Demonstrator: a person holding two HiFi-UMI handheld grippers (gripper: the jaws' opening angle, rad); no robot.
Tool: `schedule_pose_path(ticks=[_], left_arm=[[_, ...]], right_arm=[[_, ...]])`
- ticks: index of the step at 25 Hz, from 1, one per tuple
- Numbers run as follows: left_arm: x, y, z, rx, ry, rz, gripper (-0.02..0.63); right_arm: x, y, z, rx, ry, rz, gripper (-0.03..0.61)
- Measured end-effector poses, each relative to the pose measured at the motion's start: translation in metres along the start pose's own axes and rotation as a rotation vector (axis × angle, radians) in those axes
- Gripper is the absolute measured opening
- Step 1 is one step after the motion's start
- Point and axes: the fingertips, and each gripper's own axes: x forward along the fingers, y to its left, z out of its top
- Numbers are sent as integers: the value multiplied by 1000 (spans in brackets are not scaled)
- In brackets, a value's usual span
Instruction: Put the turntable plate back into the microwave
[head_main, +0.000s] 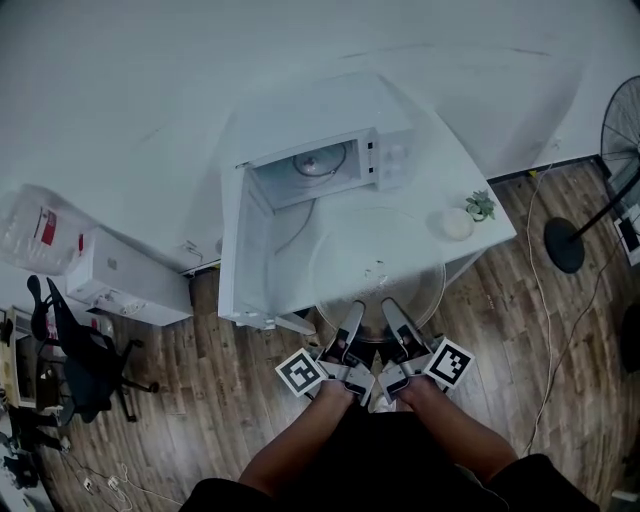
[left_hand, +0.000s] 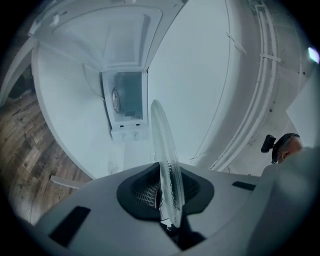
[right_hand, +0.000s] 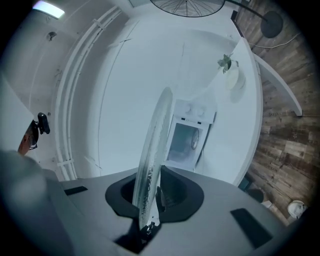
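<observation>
A clear glass turntable plate is held level above the front of the white table, in front of the white microwave. The microwave's door hangs open to the left, and a round fitting shows in the cavity. My left gripper and right gripper are both shut on the plate's near rim, side by side. In the left gripper view the plate stands edge-on in my left gripper, with the microwave beyond. The right gripper view shows the plate clamped in my right gripper.
A small potted plant and a white round dish sit at the table's right end. A standing fan is at the right on the wood floor. An office chair, a white box and a water jug stand at the left.
</observation>
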Motion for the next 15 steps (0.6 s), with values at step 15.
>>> schedule_pose_path(ticks=[15], left_arm=[[75, 40, 108, -8, -5, 25, 54]], right_arm=[[131, -36, 25, -10, 0, -43, 64]])
